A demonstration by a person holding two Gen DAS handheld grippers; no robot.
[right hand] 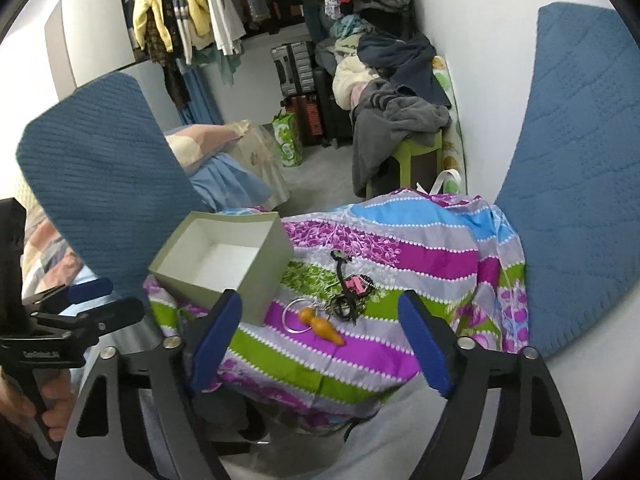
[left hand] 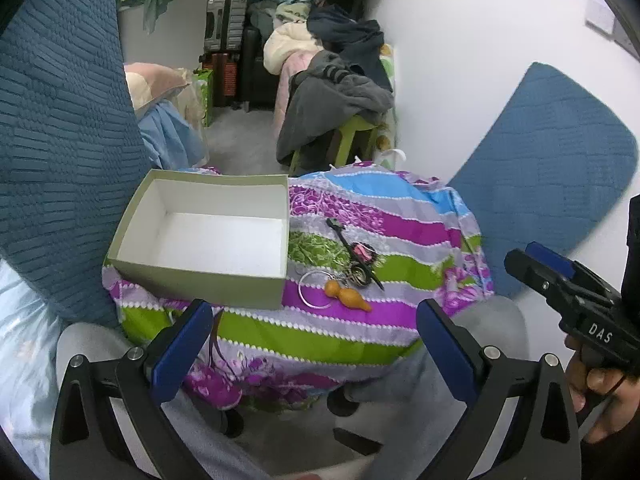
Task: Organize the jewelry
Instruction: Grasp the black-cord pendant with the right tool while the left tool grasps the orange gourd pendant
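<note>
In the left wrist view, the left tongs stand wide apart and hold nothing, low before the striped purple, green and blue cloth draped over the desk. On it sits the open grey-green cardboard box with a white inside, with nothing in it; just to its right lie the thin silver bangle, the orange gourd-shaped wooden charm and a dark tangle with a pink piece, perhaps a keyring. In the right wrist view, the right tongs also gape with nothing between them, nearest the charm. Best take the gourd first across its narrow waist, lifting clear of the bangle before crossing to the box.
</note>
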